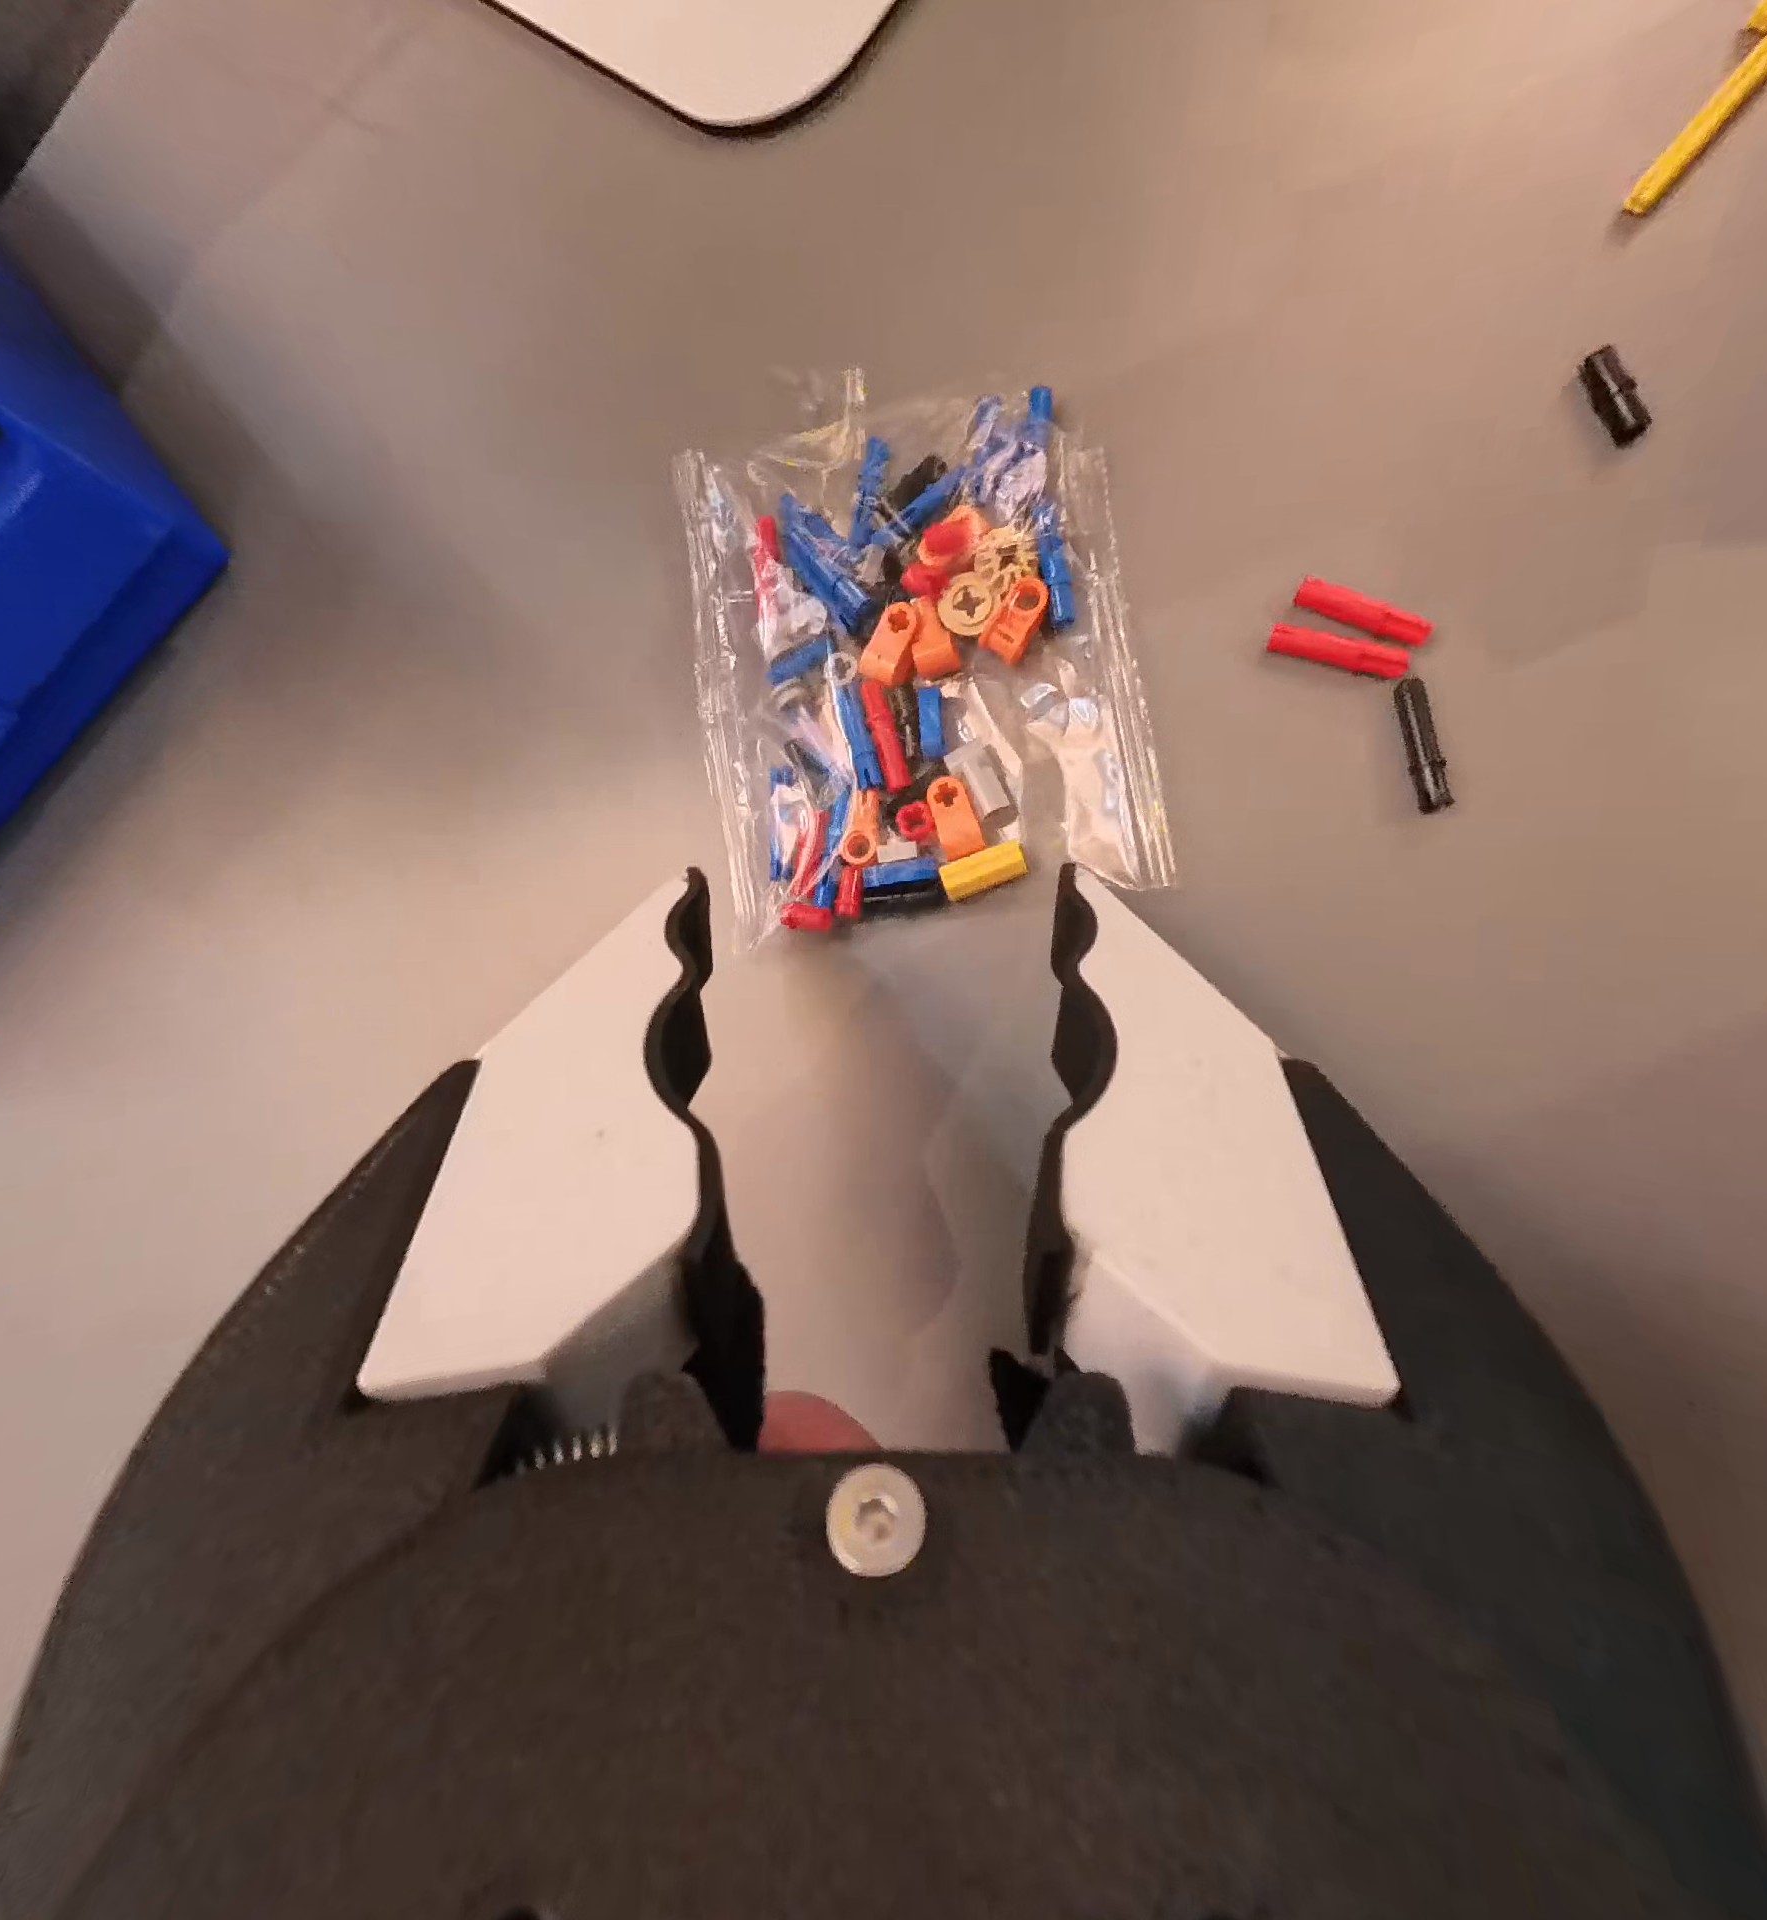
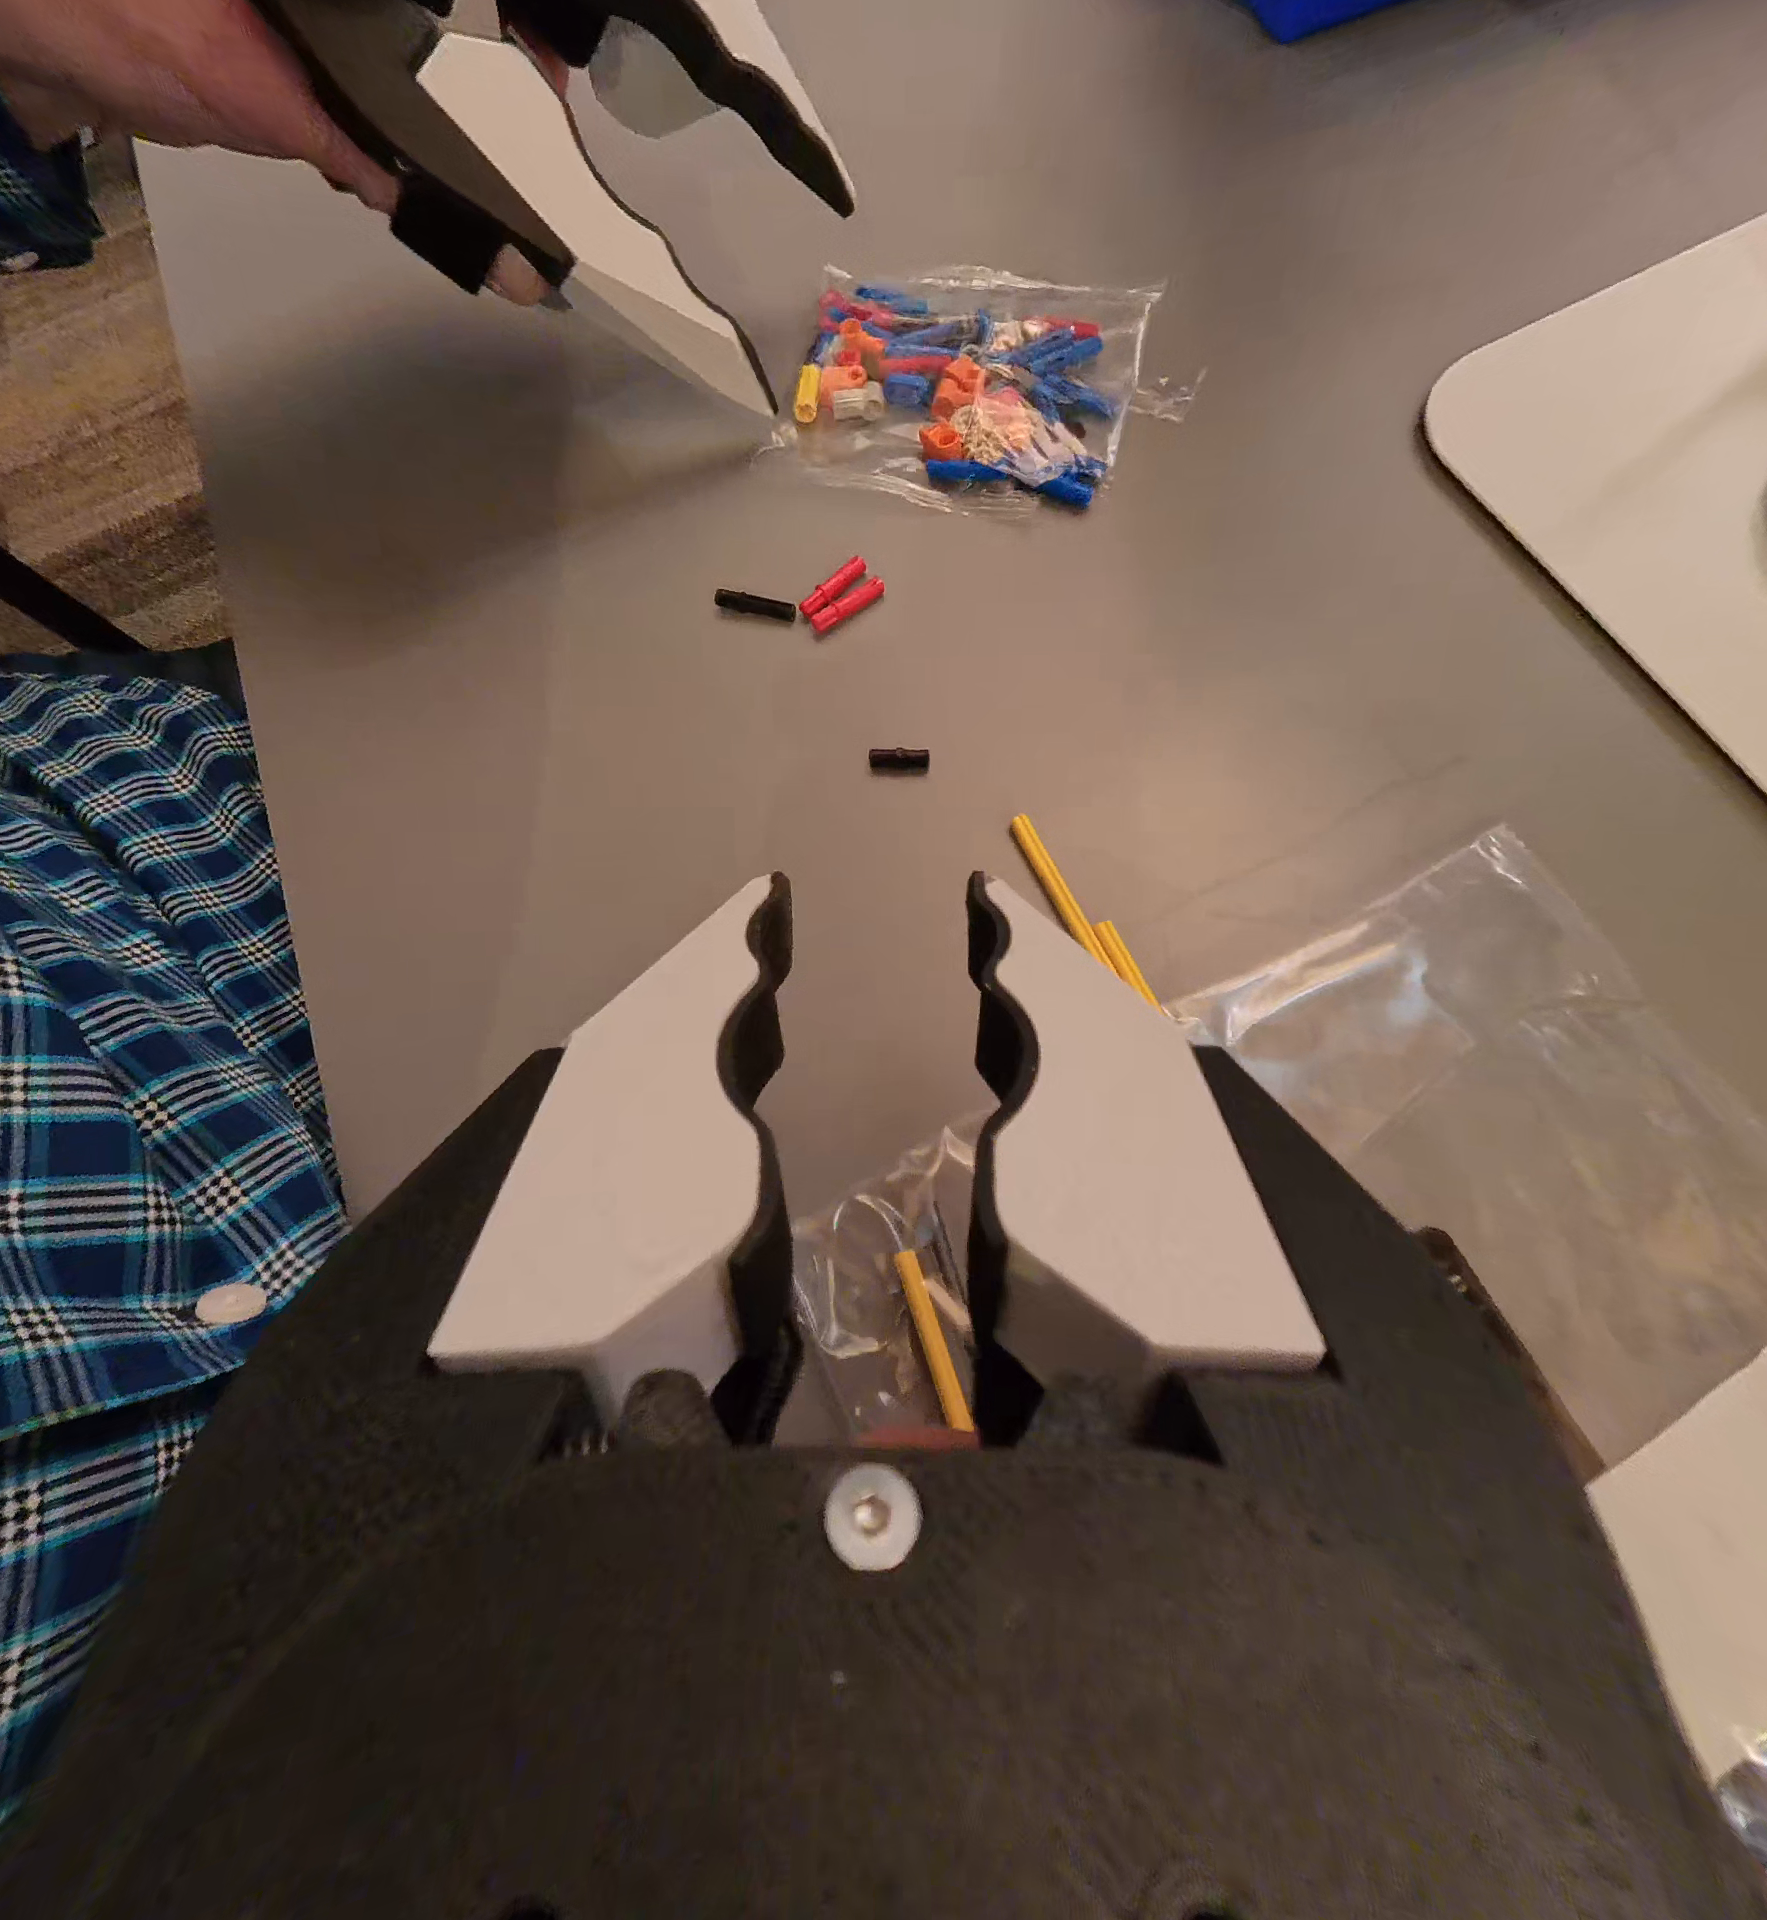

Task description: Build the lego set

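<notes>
A clear plastic bag of small blue, orange, red and yellow lego pieces [image 1: 920, 665] lies on the grey table; it also shows in the right wrist view [image 2: 972, 384]. My left gripper [image 1: 879, 883] is open and empty, its tips just short of the bag's near edge. Two red pins [image 1: 1352, 629] and a long black pin [image 1: 1422, 743] lie right of the bag, a short black pin [image 1: 1614, 396] farther off. My right gripper [image 2: 874, 883] is open and empty above the table, with the short black pin [image 2: 898, 760] just ahead and yellow axles [image 2: 1076, 904] beside its right finger.
A blue box [image 1: 17, 582] stands at the left. A white board [image 1: 713, 52] lies beyond the bag, also at right in the right wrist view [image 2: 1637, 468]. Empty clear bags [image 2: 1461, 1091] lie under and right of my right gripper. A person's plaid sleeve [image 2: 79, 1039] is at left. The tips of one gripper are about 20 centimetres away from the tips of the other. Measured from the fingertips, the long black pin [image 1: 1422, 743] is 7 centimetres or so from the left gripper and 12 centimetres from the right. The right camera catches it too, in the right wrist view [image 2: 756, 603].
</notes>
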### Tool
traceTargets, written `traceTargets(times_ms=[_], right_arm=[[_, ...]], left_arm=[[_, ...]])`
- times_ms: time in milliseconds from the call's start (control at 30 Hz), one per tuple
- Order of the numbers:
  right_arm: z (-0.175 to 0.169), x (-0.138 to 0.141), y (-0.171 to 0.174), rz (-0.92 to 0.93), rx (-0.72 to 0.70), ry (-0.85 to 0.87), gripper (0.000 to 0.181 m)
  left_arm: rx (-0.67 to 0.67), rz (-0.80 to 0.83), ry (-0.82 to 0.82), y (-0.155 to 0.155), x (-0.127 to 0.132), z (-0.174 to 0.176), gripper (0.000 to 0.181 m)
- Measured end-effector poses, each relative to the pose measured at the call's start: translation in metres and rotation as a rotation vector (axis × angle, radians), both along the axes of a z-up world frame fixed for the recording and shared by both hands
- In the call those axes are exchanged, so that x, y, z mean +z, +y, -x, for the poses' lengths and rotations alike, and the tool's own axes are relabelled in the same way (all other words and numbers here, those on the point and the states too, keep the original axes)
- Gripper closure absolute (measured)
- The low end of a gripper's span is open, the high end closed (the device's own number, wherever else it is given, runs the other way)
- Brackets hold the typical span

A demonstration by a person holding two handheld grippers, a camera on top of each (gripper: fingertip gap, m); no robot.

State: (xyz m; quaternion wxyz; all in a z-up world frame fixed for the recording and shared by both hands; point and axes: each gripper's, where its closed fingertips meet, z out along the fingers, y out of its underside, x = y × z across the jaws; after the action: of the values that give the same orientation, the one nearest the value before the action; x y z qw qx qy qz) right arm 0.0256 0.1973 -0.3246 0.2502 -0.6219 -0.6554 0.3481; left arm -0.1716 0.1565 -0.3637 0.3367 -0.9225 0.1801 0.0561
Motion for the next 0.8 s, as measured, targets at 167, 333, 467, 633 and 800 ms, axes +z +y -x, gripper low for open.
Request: traceTargets(times_ms=[167,333,467,633,800], right_arm=[[-0.002,0.001,0.003,0.004,-0.011,0.012,0.150],[-0.003,0.001,0.005,0.008,-0.015,0.016,0.150],[-0.003,0.001,0.006,0.011,-0.019,0.017,0.150],[-0.003,0.000,0.007,0.019,-0.021,0.019,0.150],[-0.004,0.000,0.008,0.020,-0.025,0.020,0.150]], left_arm=[[0.007,0.017,-0.013,0.002,-0.004,0.001,0.118],[0.021,0.016,0.001,0.005,-0.004,0.008,0.120],[0.032,0.013,0.008,0.005,-0.004,0.013,0.122],[0.055,0.017,0.026,0.002,-0.006,0.020,0.125],[0.056,0.005,0.026,0.002,-0.003,0.021,0.124]])
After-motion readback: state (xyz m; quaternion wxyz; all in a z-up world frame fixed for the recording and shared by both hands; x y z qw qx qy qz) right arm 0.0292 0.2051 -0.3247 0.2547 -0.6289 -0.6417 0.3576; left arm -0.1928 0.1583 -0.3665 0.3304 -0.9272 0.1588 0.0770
